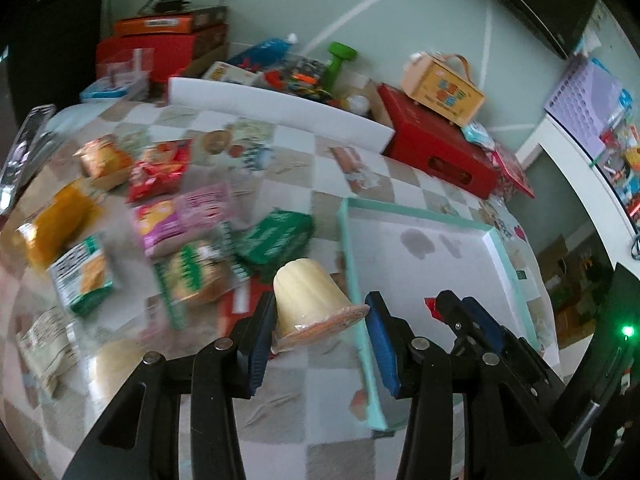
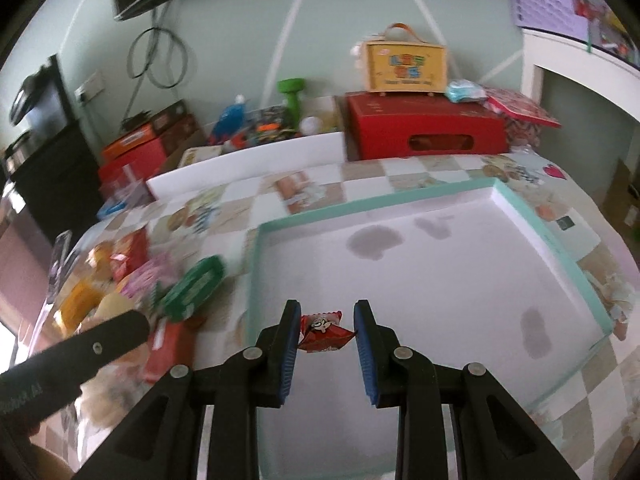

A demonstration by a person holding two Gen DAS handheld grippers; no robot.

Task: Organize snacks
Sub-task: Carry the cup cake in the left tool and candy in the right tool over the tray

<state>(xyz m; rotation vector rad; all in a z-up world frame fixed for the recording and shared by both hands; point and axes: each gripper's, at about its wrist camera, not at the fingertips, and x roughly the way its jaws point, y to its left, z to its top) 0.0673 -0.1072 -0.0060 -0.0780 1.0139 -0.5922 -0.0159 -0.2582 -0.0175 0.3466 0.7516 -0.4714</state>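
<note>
Right wrist view: we see our right hand-held gripper clamped on a red candy above an empty teal-rimmed tray; our left hand-held gripper grips a pudding cup.

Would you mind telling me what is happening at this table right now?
A person is sorting snacks with two handheld grippers. The left gripper is shut on a pale pudding cup, and the right gripper is shut on a small red candy packet above the empty teal-rimmed tray. More snack packets lie piled beside the tray.
</note>
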